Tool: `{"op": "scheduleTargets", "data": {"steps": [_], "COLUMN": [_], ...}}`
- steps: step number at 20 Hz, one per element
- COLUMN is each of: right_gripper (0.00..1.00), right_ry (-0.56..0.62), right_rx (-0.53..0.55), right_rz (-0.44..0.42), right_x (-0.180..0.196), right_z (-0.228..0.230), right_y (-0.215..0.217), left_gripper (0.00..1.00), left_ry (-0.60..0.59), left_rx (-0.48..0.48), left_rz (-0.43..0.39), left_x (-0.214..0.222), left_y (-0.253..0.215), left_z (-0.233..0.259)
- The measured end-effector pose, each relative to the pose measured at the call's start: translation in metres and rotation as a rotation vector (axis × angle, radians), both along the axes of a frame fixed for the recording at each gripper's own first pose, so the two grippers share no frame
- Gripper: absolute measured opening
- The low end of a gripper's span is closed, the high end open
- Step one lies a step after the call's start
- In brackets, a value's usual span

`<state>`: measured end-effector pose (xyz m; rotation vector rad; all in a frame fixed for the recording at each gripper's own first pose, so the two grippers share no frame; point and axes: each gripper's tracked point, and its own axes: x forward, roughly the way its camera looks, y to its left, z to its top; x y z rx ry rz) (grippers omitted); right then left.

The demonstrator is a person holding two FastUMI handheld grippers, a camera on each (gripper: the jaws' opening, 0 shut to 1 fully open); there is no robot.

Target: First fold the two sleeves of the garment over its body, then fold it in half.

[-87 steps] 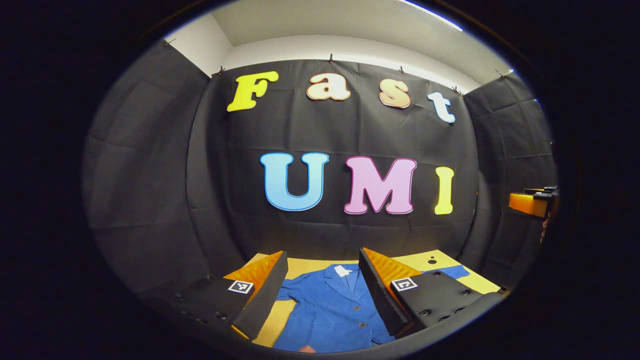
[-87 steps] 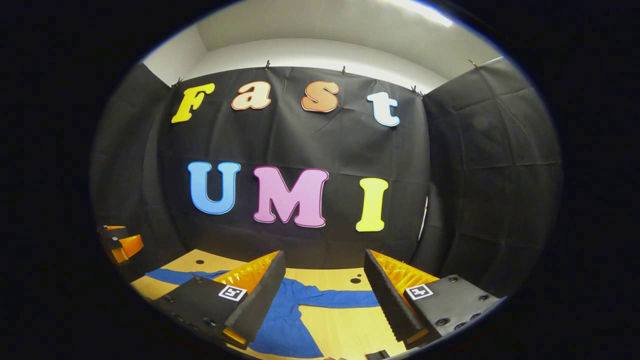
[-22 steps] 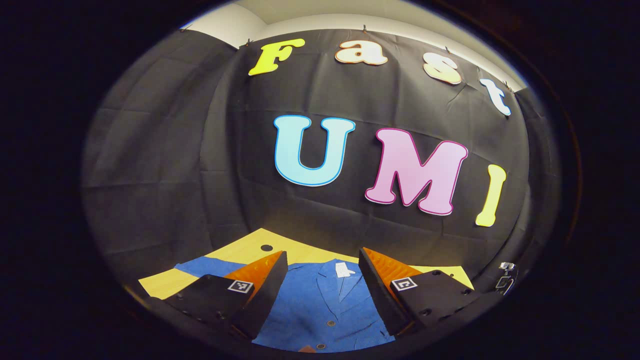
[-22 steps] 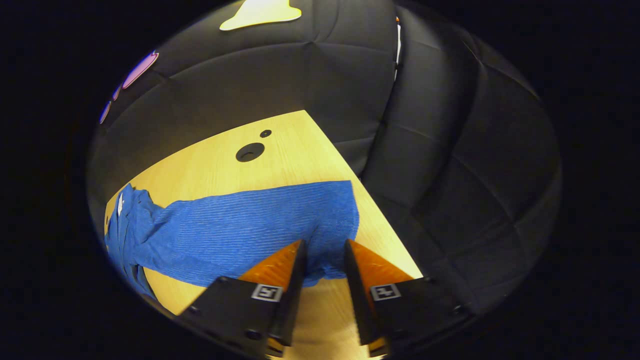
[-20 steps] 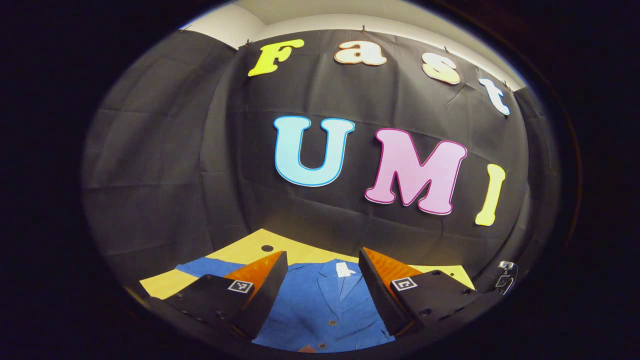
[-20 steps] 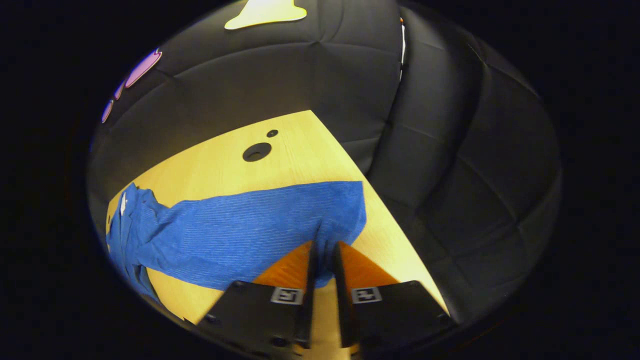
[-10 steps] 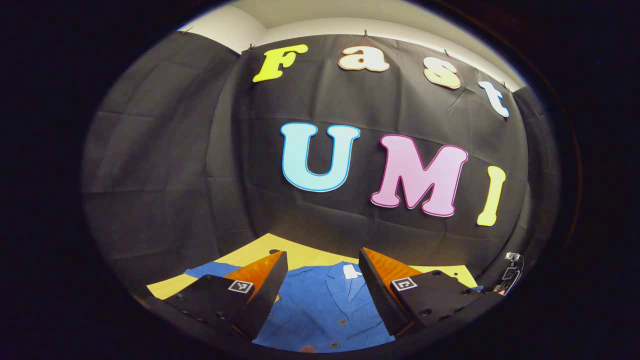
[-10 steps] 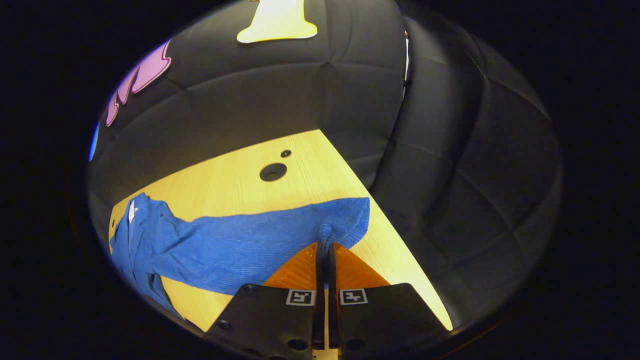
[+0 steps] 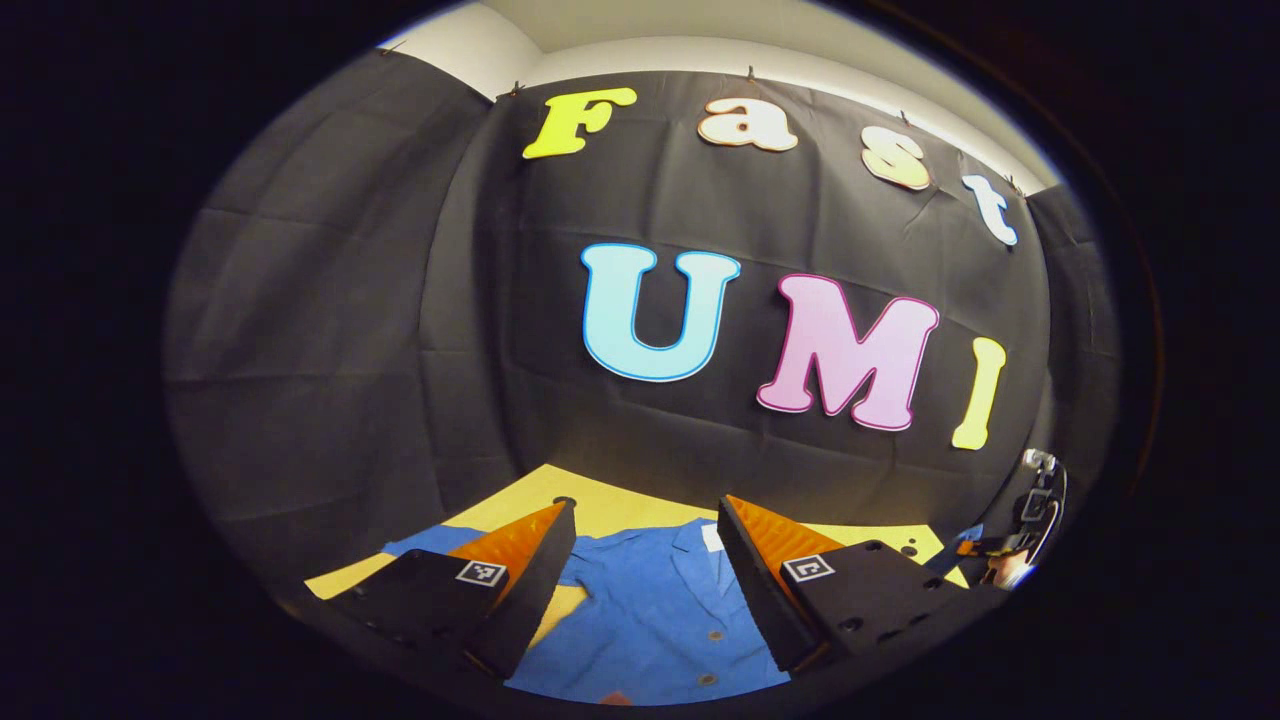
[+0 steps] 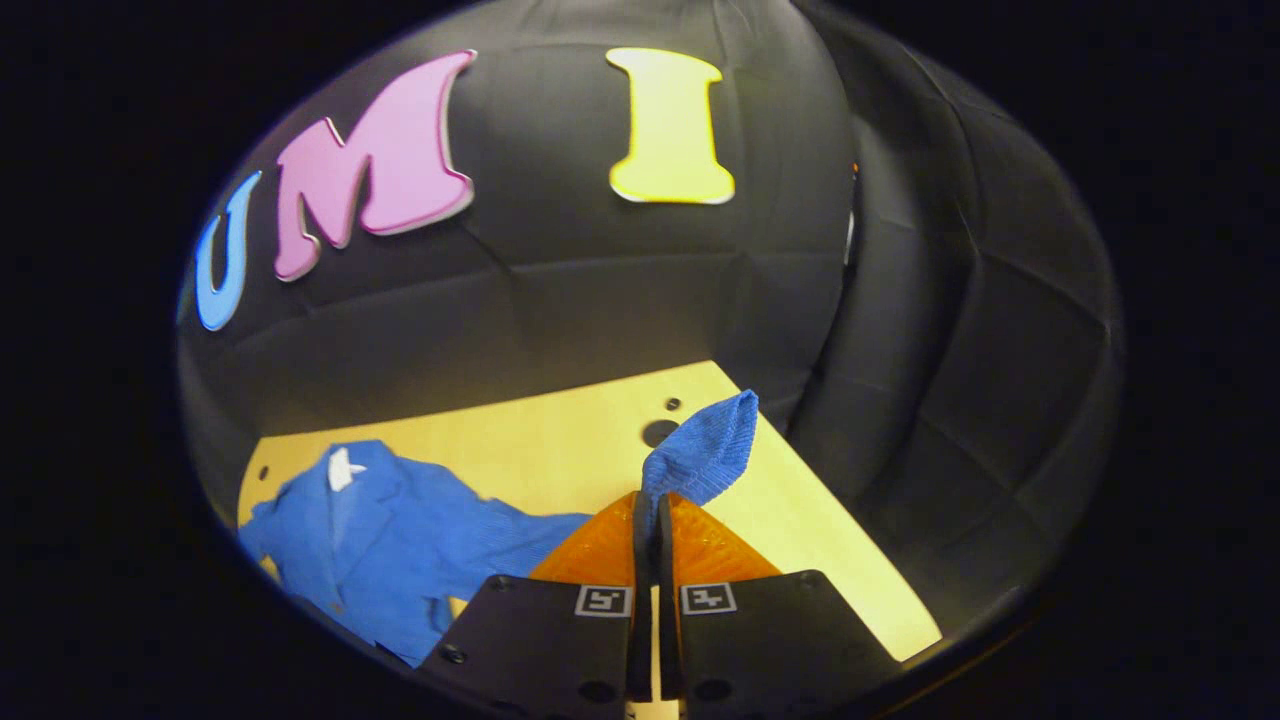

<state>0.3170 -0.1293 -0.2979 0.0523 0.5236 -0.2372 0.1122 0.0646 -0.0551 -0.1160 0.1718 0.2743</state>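
Looking along the left gripper in the left gripper view, I had its fingers spread wide apart and grasping nothing, held above the blue garment. The garment lay flat on the pale wooden surface, buttons up, its collar with a white tag toward the black cloth wall. One sleeve stretched out flat past my left finger. At the far right edge of that view I could make out the right gripper with a scrap of blue cloth at it, though it was too small and dim to read more. In the right gripper view, the right gripper had its fingers clenched together on the end of the other sleeve; the cuff stood up above the fingertips, lifted clear of the surface. From the pinch the sleeve ran down and left to the garment's body, which lay on the surface with the collar and white tag showing. Two dark round holes in the surface sat just behind the raised cuff, near the far corner.
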Motion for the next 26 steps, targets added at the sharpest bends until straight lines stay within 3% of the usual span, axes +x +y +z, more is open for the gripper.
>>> {"op": "scheduleTargets", "data": {"steps": [7, 8, 12, 14, 18, 23, 26], "right_gripper": [0.04, 0.03, 0.04, 0.03, 0.03, 0.03, 0.06], "right_ry": [-0.105, -0.114, -0.099, -0.082, 0.055, 0.229, 0.319], "right_rx": [0.066, 0.071, 0.091, 0.079, 0.062, 0.004, 0.069], "right_rz": [0.189, 0.225, 0.383, 0.453, 0.537, 0.586, 0.582], "right_x": [0.021, 0.024, 0.026, 0.025, 0.019, 0.015, 0.003], "right_z": [0.066, 0.072, 0.06, 0.037, -0.059, -0.174, -0.203], "right_y": [0.198, 0.233, 0.373, 0.435, 0.522, 0.551, 0.559], "left_gripper": [0.82, 0.86, 0.82, 0.83, 0.83, 0.82, 0.83], "left_ry": [0.028, 0.03, 0.034, 0.04, 0.078, 0.128, 0.149], "left_rx": [-0.053, -0.061, -0.065, -0.062, -0.077, -0.063, -0.066], "left_rz": [0.086, 0.103, 0.176, 0.214, 0.288, 0.365, 0.383], "left_x": [-0.046, -0.052, -0.077, -0.09, -0.116, -0.148, -0.155], "left_y": [0.102, 0.116, 0.171, 0.195, 0.235, 0.265, 0.273], "left_z": [-0.02, -0.022, -0.029, -0.033, -0.048, -0.064, -0.073]}}
